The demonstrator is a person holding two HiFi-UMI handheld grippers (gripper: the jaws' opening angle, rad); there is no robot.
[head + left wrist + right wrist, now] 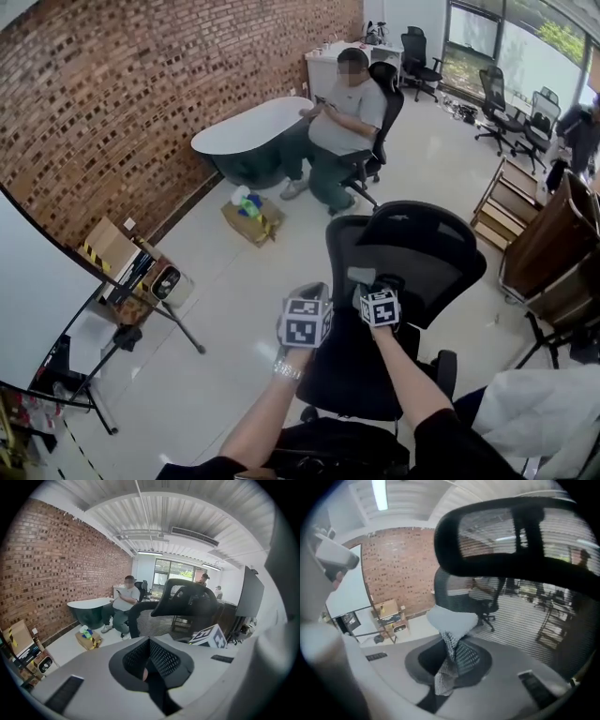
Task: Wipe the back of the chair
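Seemingly the wipe is only starting: my right tongs (451,665) are clenched on a pale grey woven cloth (451,620) at the upper edge of the black mesh office chair (427,248), right in front of me, with most of its back yet to cover. My left tongs (150,665) are pressed together on nothing beside it. I cannot tell whether the cloth actually touches the mesh, and my arms hide the chair's lower part.

Your chair (422,258) is black, its mesh finely striped. Your cloth (457,654) is pale grey, finely checked. At ten o'clock, the brick wall (141,94) is red-brown.
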